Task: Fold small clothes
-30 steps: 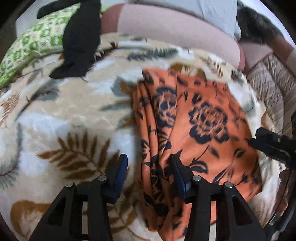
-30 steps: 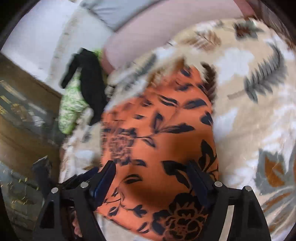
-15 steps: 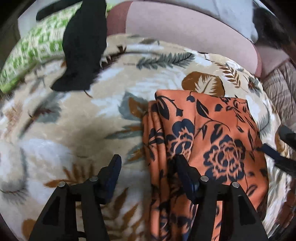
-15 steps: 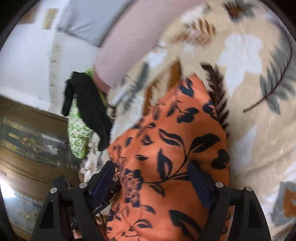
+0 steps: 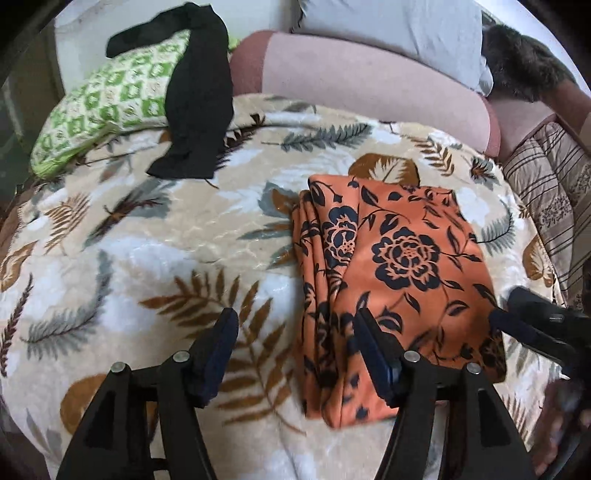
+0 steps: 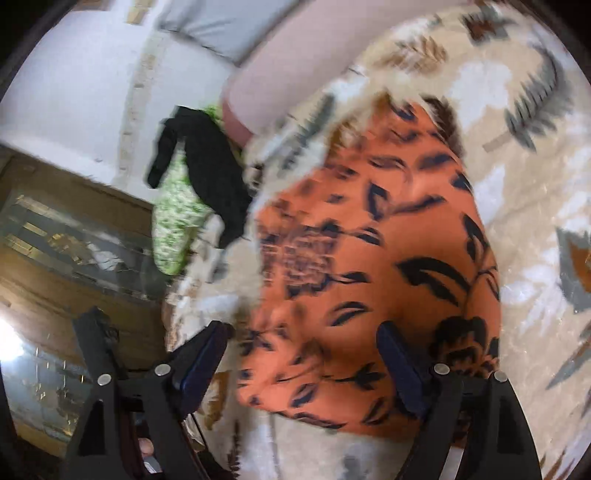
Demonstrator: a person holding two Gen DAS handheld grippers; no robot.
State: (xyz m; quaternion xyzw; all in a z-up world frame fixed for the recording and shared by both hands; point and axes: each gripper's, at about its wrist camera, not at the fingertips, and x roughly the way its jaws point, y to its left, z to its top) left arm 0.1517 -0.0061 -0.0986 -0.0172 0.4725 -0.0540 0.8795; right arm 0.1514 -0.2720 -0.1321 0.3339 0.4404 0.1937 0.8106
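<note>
The leaf-print blanket [image 5: 155,240] — plush, cream, scattered with brown and grey fern fronds — covers most of the left wrist view, and more of it shows than a second ago, the camera having pulled back from the cloth. Behind it runs a long pink bolster [image 5: 369,85] with a smooth, rounded face, and a grey pillow [image 5: 388,26] above that.

The orange floral garment [image 5: 399,266] lies flat on the blanket as a folded, roughly rectangular stack, thin and smooth, printed with dark navy roses and leaves; its left edge shows several layered folds. A second ago it filled the lower frame under the fingers; now its whole outline is visible, far corners included.

At the blanket's far left, a green-and-white patterned pillow [image 5: 107,107] has a black garment [image 5: 195,96] draped limply over it and down onto the blanket.

The left gripper [image 5: 295,354] has its jaws spread wide with nothing between them; the right-hand finger overlaps the garment's near left portion, the other sits over bare blanket. The right gripper [image 6: 303,354] is likewise spread and empty, straddling the near end of the cloth — its view is motion-blurred. Whether either touches the fabric cannot be told.
</note>
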